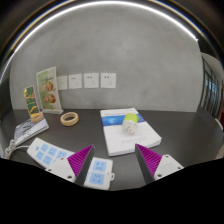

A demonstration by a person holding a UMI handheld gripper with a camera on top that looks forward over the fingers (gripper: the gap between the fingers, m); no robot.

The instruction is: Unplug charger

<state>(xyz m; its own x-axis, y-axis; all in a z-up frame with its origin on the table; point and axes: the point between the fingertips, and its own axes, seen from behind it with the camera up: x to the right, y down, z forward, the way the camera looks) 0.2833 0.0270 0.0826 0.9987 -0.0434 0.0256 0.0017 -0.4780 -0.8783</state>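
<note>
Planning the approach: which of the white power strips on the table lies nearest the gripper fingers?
The power strip lying between the open fingers of the gripper; the other strip sits outside the left finger, further off.

A box (122,131) lay on the desk (180,140) ahead of the tongs (115,158). A tape roll (69,118) sat to its left, wall sockets (90,80) behind, a power strip (48,155) near left.

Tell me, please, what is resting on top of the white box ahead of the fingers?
A small yellow-green and white object sits on the white box. Whatever lies under the box is covered. The gripper is open, short of it.
</note>
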